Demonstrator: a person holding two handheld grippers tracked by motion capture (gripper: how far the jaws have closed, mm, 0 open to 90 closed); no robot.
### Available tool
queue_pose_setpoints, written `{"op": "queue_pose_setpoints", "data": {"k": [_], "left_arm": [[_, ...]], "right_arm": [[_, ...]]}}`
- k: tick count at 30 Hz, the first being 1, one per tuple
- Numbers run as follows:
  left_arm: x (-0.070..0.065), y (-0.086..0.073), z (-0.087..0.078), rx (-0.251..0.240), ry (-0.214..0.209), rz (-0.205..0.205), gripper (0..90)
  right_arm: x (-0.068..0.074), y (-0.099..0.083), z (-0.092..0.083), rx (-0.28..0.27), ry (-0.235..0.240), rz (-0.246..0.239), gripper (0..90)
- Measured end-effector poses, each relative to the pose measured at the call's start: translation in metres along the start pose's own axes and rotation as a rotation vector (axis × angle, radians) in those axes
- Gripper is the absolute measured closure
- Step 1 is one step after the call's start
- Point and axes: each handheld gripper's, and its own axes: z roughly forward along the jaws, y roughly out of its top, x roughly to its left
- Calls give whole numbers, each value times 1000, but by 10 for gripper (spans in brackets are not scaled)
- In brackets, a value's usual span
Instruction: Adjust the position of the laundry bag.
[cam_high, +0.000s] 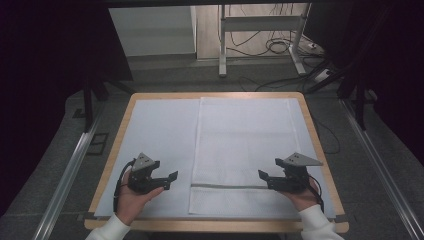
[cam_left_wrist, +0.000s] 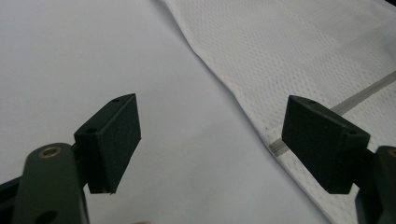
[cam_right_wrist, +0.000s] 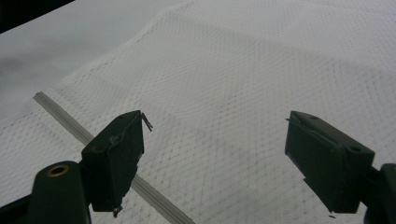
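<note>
From above, a white mesh laundry bag (cam_high: 243, 155) is laid flat on the table (cam_high: 320, 145), between the left gripper (cam_high: 167, 181) and right gripper (cam_high: 263, 179). In both gripper views, jaws are spread wide, empty. The bag looks light, limp; near corners by the zipper (cam_right_wrist: 93, 140) are judged best grasped.

A white mesh laundry bag (cam_high: 245, 150) lies flat, grey zipper (cam_high: 227, 186) closed.
</note>
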Motion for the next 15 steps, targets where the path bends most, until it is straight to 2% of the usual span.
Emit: {"op": "queue_pose_setpoints", "data": {"k": [4,9,13,15], "left_arm": [[-2,-1,1,-1,-2,4,199],[-3,-1,1,30,-22,18,207],[0,-2,0,33,-34,-1,217],[0,-2,-1,30,-32,-2,216]], "right_arm": [[-2,-1,0,-4,3,9,187],[1,-1,-1,-11,1,20,185],[2,0,-1,-9,-5,37,190],[4,0,-1,-5,-11,23,199]]}}
